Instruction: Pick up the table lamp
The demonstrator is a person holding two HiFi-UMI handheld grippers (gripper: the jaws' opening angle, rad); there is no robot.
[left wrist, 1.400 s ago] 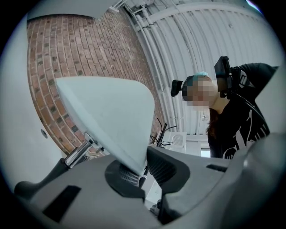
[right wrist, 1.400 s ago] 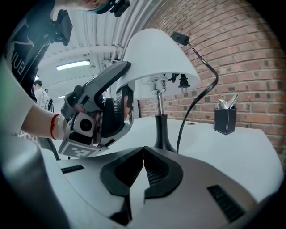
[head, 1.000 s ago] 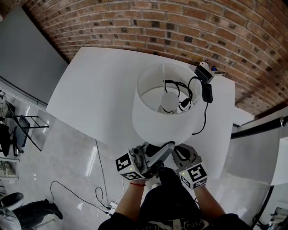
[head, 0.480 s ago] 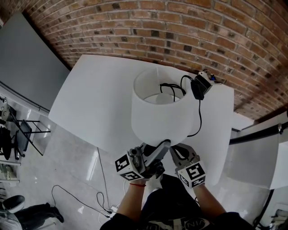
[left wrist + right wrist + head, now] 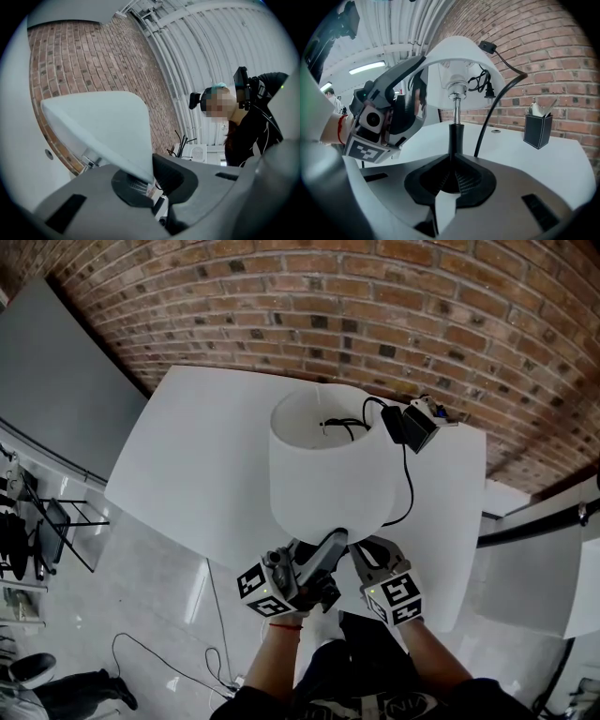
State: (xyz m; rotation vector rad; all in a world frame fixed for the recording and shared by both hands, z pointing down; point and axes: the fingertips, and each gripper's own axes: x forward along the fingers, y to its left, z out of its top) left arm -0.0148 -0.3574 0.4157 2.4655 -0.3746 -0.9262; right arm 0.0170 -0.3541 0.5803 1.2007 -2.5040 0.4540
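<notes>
Here, shows a table lamp (image 5: 328, 479) with a white drum shade (image 5: 103, 126), seemingly thin fabric, a slim dark metal stem (image 5: 454, 136) and a black power cord (image 5: 405, 474). Held over the near edge of a white table (image 5: 187, 456), in front of a red brick wall (image 5: 375, 296). Probably feels light yet top-heavy and awkward. Looks soft and easy to dent or crease at the wide shade, stiff and smooth, perhaps slippery, at the stem. Best taken by the stem, the one rigid part, with only a gentle steadying hold on the shade. Worth minding the loose cord, coiled inside the shade and draped over its top rim with the black plug (image 5: 394, 426) outside, apt to swing or snag. Finds the left gripper (image 5: 333, 542) clenched on the shade's lower rim, with the white edge pinched between its pads. Finds the right gripper (image 5: 452, 176) closed tight round the dark stem, well below the bulb socket. Leaves the lamp's base out of sight, so no telling whether clear of the table.
</notes>
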